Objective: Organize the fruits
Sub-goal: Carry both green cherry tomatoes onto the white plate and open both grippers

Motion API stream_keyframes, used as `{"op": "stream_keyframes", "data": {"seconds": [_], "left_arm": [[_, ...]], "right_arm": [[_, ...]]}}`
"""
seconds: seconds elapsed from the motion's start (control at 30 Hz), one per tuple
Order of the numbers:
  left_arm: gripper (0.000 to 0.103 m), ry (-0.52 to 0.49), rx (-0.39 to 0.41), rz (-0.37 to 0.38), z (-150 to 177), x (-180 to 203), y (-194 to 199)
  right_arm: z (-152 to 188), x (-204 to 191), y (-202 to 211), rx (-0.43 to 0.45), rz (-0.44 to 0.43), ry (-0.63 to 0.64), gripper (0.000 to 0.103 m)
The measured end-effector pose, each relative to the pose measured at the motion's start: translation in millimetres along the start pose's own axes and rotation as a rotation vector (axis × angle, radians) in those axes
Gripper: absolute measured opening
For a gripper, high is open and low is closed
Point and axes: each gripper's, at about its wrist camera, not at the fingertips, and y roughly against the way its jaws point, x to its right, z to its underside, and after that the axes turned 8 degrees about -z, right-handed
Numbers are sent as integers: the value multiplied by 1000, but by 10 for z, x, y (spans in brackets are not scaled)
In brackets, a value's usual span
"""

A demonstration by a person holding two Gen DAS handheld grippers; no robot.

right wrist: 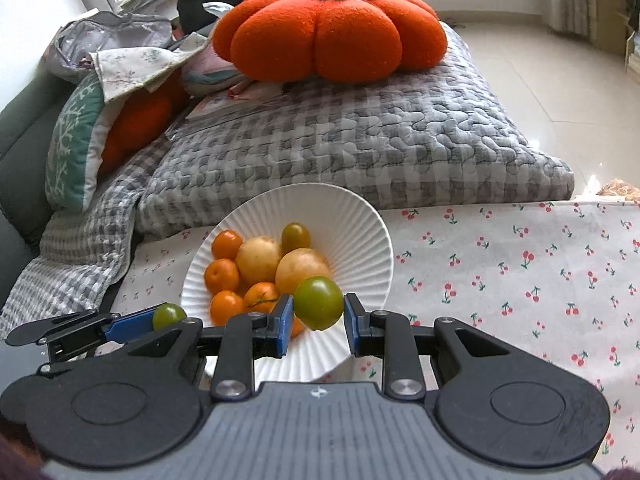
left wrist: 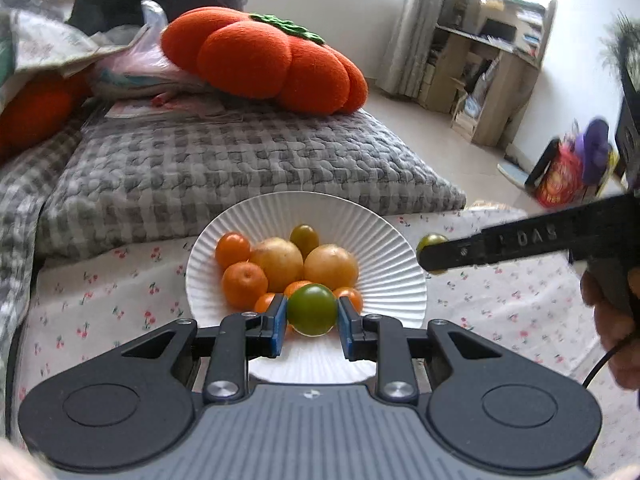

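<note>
Nearest, 1 round green fruit (left wrist: 311,309) is clamped between the blue pads of the left gripper (left wrist: 312,320), over the near rim of the ribbed white plate (left wrist: 368,220). A 2nd round green fruit (right wrist: 318,302) is pinched likewise by the right gripper (right wrist: 315,320), at the plate's near right rim. On the plate are piled small orange citrus fruits (left wrist: 244,284), 2 yellow round fruits (left wrist: 331,266) and 1 olive-green fruit (left wrist: 304,240). Beneath, a cherry-print cloth (right wrist: 520,264) is spread. Beyond, a grey checked quilted cushion (right wrist: 360,144) is topped by an orange plush pumpkin pillow (right wrist: 332,28).
</note>
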Motion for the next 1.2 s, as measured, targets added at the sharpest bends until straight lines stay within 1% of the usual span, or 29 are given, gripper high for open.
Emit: {"op": "stream_keyframes", "data": {"seconds": [0.07,0.17,0.4,0.9,1.2], "left_arm": [[20,-36,-7,-2,28,76,-81],[20,-42,-39,7,74,151,-225],[20,-71,-53,-2,117,225,-381],[20,-81,-73,-19,166,237,-511],[20,-83,-81,-30,165,213,-562]], "right_arm": [[-24,19,-69,-7,1,3,24],[-51,40,-166,-20,0,7,24],[-44,36,-338,-43,1,25,24],[45,12,-513,-72,8,19,24],[50,31,-523,-59,15,12,24]]}}
